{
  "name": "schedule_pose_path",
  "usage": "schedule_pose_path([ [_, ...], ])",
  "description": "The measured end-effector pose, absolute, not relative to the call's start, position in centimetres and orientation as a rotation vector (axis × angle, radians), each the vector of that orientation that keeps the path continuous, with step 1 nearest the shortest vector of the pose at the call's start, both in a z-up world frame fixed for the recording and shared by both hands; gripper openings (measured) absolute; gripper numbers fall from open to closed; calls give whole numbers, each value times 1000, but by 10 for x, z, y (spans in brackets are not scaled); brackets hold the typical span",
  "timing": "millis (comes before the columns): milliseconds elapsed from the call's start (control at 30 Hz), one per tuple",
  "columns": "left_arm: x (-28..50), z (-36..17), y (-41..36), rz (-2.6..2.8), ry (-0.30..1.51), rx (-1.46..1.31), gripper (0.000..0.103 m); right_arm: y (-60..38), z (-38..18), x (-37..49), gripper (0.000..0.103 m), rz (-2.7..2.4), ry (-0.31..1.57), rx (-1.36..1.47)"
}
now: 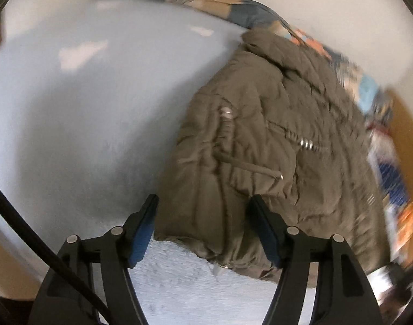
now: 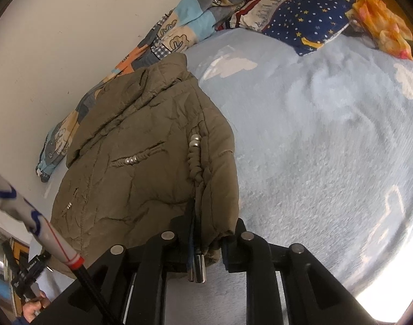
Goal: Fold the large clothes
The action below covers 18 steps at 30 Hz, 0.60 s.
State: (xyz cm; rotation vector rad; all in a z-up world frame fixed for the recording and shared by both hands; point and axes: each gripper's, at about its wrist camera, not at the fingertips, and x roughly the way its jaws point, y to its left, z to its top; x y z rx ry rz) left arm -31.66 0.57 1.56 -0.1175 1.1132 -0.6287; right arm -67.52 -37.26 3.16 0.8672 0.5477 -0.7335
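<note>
My left gripper (image 1: 203, 230) is apart, jaws straddling the lower hem of the olive padded jacket (image 1: 274, 140), pads not pressing on it. In that blurred view the jacket fills centre-right, folded on the pale blue fleece blanket (image 1: 84, 113). My right gripper (image 2: 206, 239) is clamped on the jacket's hem corner at bottom centre, two metal-tipped drawcords (image 2: 198, 268) hanging between the fingers. Patchwork quilt (image 2: 168, 32) along the wall, upper left.

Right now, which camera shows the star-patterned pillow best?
The right wrist view: the pillow lies sharp at the far end of the bed, stars clear. The left wrist view shows only a blurred blue streak at its right edge, probably the same pillow.
</note>
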Motion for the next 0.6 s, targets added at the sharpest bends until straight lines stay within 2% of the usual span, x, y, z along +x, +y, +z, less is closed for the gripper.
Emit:
schedule_pose_path([
  [167,-317,12,9,-645,1124,-187,72,-376,24,-677,27,-722,536,926],
  [367,-325,10,3,-697,1147,-254,73,-379,18,-675,36,-703,534,974],
  [600,-339,11,-3,-688,1123,-224,73,-383,5,-680,41,-701,521,1066],
])
